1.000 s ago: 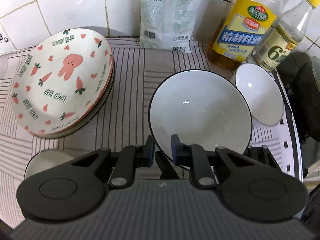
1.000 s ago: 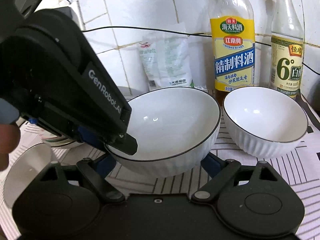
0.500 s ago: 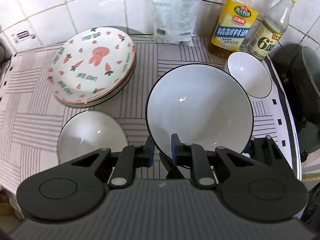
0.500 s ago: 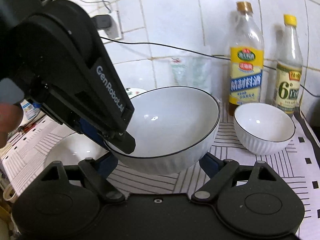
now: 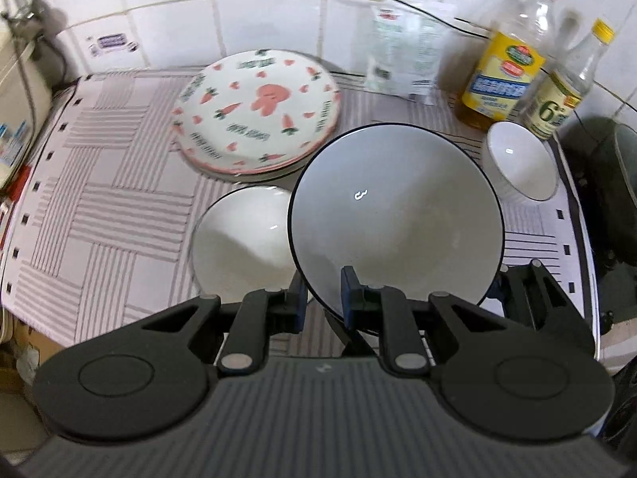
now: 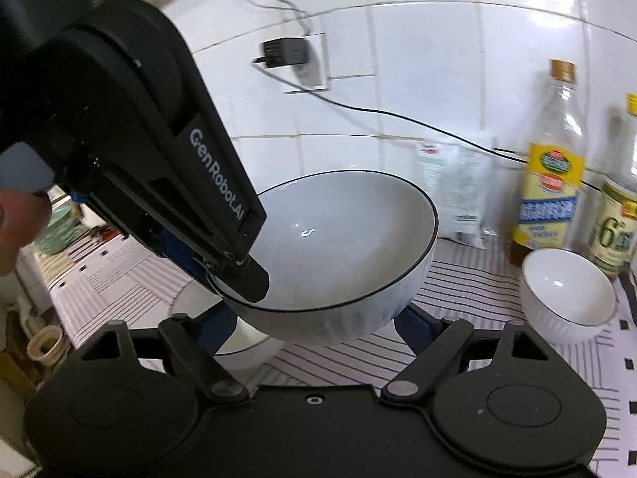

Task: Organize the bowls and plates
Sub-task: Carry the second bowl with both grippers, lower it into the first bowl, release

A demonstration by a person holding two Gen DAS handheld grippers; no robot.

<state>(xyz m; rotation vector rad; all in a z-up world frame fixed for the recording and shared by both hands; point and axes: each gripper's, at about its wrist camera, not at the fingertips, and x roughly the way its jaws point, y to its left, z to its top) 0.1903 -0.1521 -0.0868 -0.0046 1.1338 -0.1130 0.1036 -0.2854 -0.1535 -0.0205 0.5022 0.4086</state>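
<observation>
The large bowl (image 5: 398, 219) hung in the air above the striped mat (image 5: 119, 199), its mouth facing up and tipped slightly; being round, it had no long axis. The left gripper (image 5: 323, 298) was clamped on its near rim, one finger inside and one outside. The right gripper (image 6: 318, 318) straddled the bowl's outer wall from below with its jaws wide, and whether its pads pressed the wall could not be told. Under the bowl's left edge a medium bowl (image 5: 243, 239) sat on the mat. Behind that lay the stacked carrot plates (image 5: 258, 111). A small bowl (image 5: 517, 163) stood to the right, near two bottles (image 5: 501, 75) and a bag (image 5: 402, 59) against the tiled wall (image 5: 239, 8).
</observation>
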